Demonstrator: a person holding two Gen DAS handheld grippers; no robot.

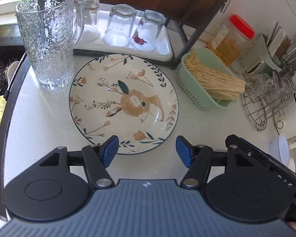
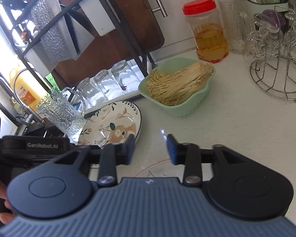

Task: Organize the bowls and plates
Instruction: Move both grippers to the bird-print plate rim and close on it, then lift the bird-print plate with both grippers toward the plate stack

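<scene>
One round cream ceramic plate (image 1: 124, 102), painted with a tan rabbit and flowers, is seen on the white bench (image 1: 39, 130) beside one textured glass jug (image 1: 47, 39). Three upturned glasses (image 1: 118, 25) are counted. The left gripper (image 1: 147, 148) and right gripper (image 2: 150, 148) are held apart, empty.

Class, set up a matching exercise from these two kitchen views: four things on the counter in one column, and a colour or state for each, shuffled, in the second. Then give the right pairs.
Things:
1. Plate
2. Jar lid
3. Basket of noodles
4. Three small glasses

Descriptions:
A. Red
B. Turned upside down on a white tray
C. Pale green
D. Cream, painted with a rabbit and flowers, dark rim

Pairs: 1-D, 2-A, 3-C, 4-B
</scene>
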